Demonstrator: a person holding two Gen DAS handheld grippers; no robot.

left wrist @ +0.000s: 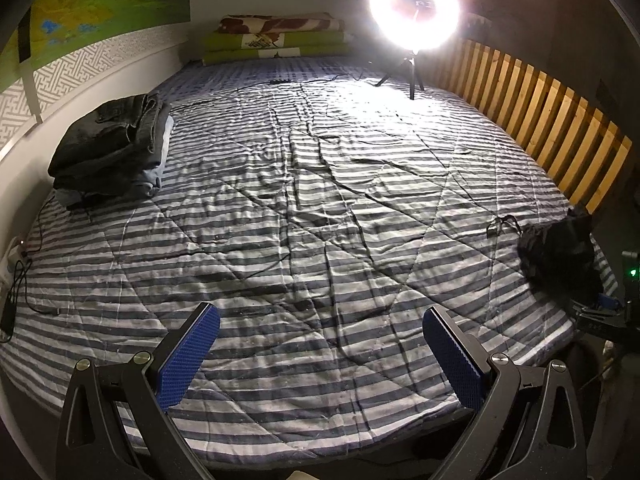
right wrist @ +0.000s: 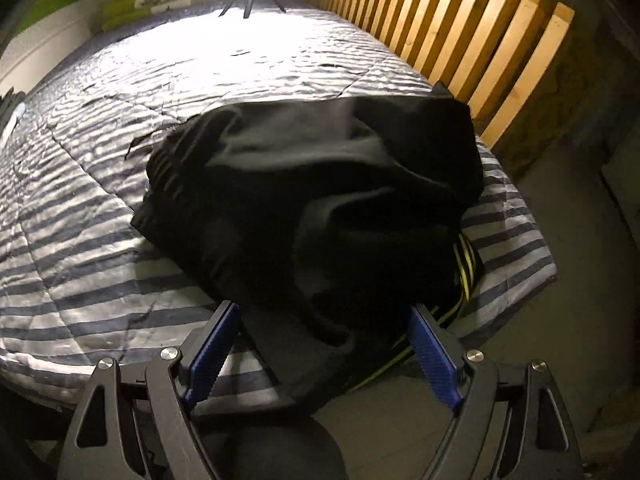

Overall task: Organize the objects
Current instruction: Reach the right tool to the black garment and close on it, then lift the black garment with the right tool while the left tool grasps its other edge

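R gripper (right wrist: 320,344) was spread wide w/ the black garment (right wrist: 312,200) betw its pads, not clamped. Garment lay bunched at the striped quilt (right wrist: 80,240)'s near corner, by the wooden slats (right wrist: 460,28). L gripper (left wrist: 320,352) gaped over bare quilt; folded jeans stack (left wrist: 116,148) far left.

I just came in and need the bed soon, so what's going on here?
A person is tidying clothes on the striped bed with a gripper in each hand. The right gripper is open around the near edge of a crumpled black garment at the bed's corner by the wooden slats, not pinching it yet. The left gripper hangs open and empty over the quilt. A folded stack of jeans already sits by the wall.
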